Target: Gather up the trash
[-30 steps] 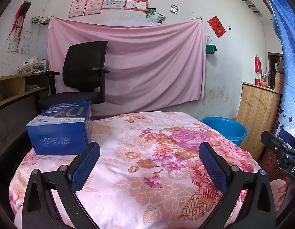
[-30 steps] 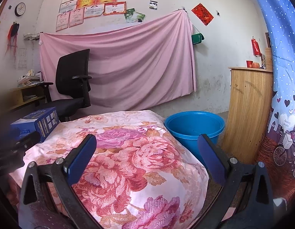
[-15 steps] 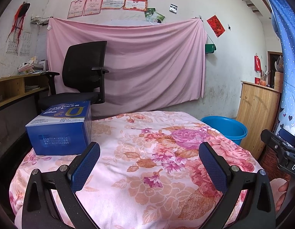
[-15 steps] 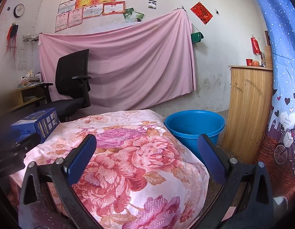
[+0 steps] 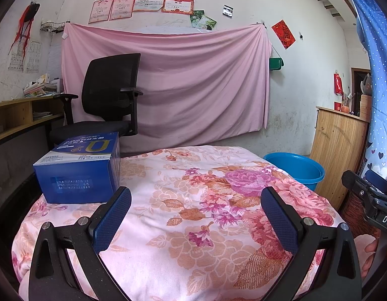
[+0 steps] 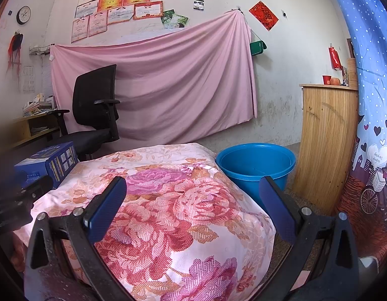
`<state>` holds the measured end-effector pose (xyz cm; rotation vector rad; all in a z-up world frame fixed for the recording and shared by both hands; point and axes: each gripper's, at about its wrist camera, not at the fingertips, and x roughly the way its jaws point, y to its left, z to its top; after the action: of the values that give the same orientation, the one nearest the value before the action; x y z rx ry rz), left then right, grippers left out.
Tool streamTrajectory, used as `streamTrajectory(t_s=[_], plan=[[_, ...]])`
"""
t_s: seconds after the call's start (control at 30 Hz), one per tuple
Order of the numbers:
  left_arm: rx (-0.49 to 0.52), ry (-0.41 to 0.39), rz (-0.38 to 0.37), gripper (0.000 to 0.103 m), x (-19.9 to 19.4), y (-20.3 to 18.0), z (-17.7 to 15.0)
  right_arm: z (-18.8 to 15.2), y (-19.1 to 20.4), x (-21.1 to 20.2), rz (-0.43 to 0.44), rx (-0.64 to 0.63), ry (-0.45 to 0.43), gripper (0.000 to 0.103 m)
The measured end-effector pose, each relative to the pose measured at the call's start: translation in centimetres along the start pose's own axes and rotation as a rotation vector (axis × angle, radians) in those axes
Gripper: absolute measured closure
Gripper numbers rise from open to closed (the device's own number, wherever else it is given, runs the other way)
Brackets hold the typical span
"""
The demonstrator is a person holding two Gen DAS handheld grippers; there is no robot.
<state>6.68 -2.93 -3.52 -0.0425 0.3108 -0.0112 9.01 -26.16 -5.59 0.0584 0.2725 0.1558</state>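
A blue cardboard box (image 5: 78,168) stands on the floral-covered table (image 5: 193,213) at its left side; in the right wrist view the same blue box (image 6: 49,161) shows at far left. A blue plastic bucket (image 6: 256,165) stands on the floor past the table's right edge, also seen as the bucket (image 5: 297,169) in the left wrist view. My left gripper (image 5: 196,198) hangs open over the table's near part, the box just beyond its left finger. My right gripper (image 6: 193,190) is open above the table's right corner, nothing between its fingers.
A black office chair (image 5: 105,105) stands behind the table against a pink hanging cloth (image 5: 193,87). A wooden cabinet (image 6: 326,145) stands right of the bucket, with a blue patterned curtain (image 6: 369,125) at far right. A desk shelf (image 5: 20,118) runs along the left.
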Motion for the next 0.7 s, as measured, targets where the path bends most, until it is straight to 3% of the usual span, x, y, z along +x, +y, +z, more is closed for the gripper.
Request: streamTrajectory(t_s=[0.7], plan=[[-0.002, 0.002, -0.001, 0.002, -0.01, -0.01, 0.01, -0.09, 0.04, 0.07, 0.0, 0.017, 0.006, 0.0]])
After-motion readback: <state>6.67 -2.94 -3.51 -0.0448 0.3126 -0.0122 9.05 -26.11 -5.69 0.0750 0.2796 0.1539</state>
